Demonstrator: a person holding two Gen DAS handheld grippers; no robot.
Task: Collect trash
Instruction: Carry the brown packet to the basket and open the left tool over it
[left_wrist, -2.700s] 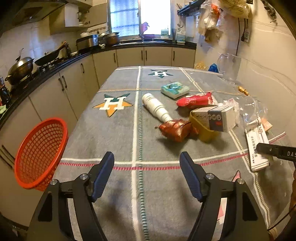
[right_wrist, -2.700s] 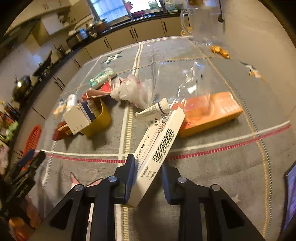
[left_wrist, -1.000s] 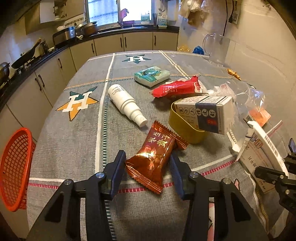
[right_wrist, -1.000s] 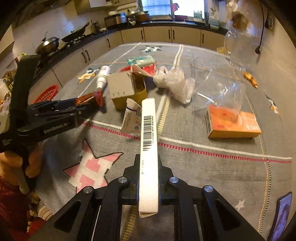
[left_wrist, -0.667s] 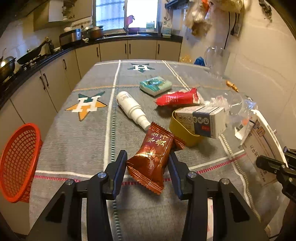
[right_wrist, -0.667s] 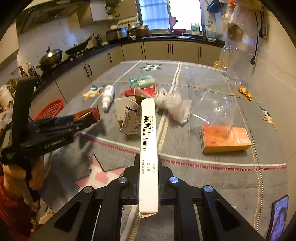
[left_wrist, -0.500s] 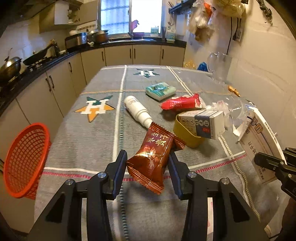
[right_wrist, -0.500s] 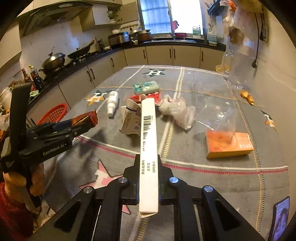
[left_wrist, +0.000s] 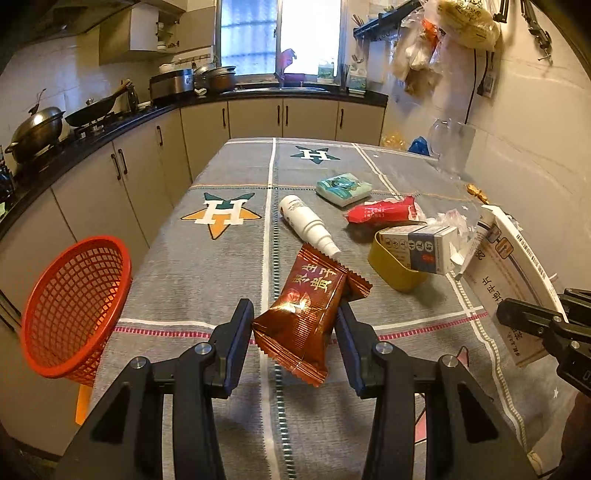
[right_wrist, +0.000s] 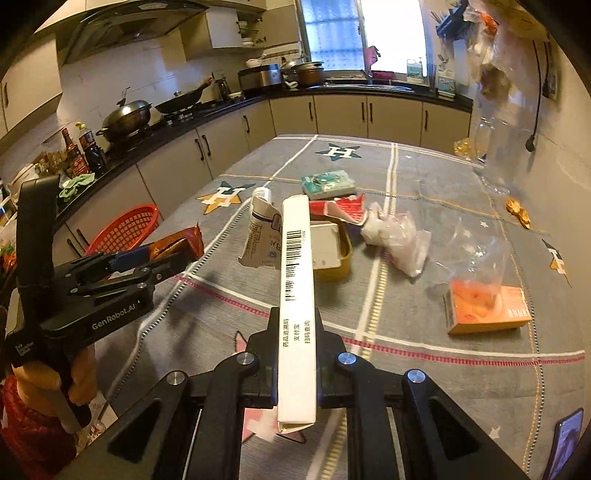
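Left gripper (left_wrist: 293, 328) clamps a brown snack packet (left_wrist: 309, 308), lower centre. Right gripper (right_wrist: 295, 339) clamps a white carton (right_wrist: 297, 291) edge-on; its base is cut off behind the jaws.

Dim, warm kitchen lit by a blown-out window (left_wrist: 280, 35); sharp centre, fisheye-bent edges, dark corners.

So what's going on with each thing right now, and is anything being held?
Left tool: shut on the brown snack packet.
Brown snack packet: held, lifted off the table.
Right tool: shut on the flat white box.
Flat white box: held on edge, flap open.
Red basket: tilted beside the table, looks empty.
White bottle: lying down.
Orange box: lying flat.
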